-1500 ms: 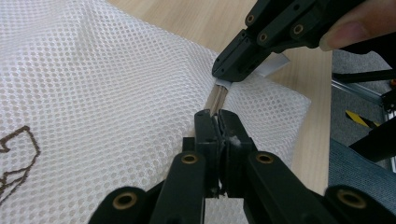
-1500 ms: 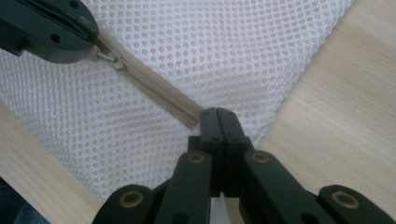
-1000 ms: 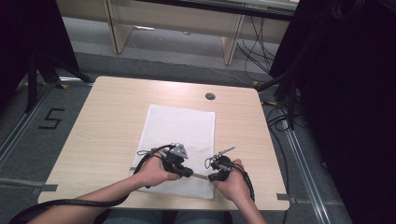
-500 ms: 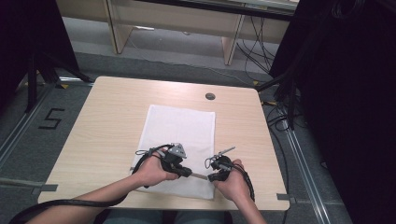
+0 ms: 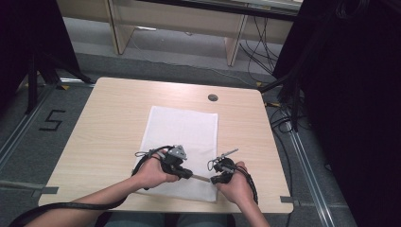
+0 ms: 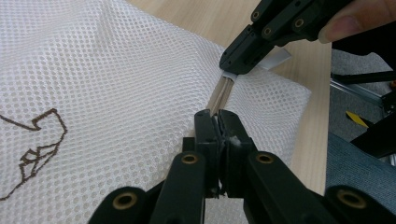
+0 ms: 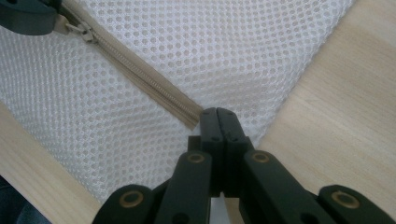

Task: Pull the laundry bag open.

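A white mesh bag (image 5: 182, 151) is laid flat at the table's (image 5: 104, 127) centre. At its six-o'clock edge, the left gripper (image 6: 215, 122) is clamped on the beige zipper (image 7: 140, 77); toward four o'clock, the right gripper (image 7: 218, 116) is clamped on the zipper's end.

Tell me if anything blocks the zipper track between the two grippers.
Nothing visible does. The beige zipper runs bare across the mesh bag from the left gripper, shut at the pull, to the right gripper, shut at the zipper's end.

We see our black left gripper (image 5: 187, 172) and right gripper (image 5: 217, 177), brass-riveted jaws, trailing black cables.
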Available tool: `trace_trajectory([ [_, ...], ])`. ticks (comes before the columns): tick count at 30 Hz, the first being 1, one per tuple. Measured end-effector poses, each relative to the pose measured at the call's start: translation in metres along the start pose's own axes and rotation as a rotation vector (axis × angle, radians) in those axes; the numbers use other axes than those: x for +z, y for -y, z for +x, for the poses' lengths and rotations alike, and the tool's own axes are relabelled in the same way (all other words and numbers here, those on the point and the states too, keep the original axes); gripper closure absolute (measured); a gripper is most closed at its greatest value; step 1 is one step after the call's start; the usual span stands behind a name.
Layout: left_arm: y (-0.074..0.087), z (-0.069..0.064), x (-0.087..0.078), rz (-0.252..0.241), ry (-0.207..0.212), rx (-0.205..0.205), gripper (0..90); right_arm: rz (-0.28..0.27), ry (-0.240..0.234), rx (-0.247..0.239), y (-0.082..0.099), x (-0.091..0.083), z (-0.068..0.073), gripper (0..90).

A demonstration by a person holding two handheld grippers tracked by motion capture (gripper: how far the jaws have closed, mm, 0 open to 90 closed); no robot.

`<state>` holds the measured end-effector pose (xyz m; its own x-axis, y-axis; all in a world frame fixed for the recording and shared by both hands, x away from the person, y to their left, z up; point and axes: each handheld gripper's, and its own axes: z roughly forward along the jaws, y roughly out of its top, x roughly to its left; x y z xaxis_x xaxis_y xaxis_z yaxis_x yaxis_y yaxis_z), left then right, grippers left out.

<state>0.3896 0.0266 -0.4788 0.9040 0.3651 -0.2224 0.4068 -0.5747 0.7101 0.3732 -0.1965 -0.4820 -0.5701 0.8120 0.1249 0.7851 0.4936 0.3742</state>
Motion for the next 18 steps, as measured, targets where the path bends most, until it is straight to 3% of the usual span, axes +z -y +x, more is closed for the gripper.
trace_trajectory([
  [18,0.0019,0.0018,-0.0031,-0.003,-0.003,-0.006,87.3,0.000,0.003,-0.002,0.0001,-0.0002,-0.0003,90.0],
])
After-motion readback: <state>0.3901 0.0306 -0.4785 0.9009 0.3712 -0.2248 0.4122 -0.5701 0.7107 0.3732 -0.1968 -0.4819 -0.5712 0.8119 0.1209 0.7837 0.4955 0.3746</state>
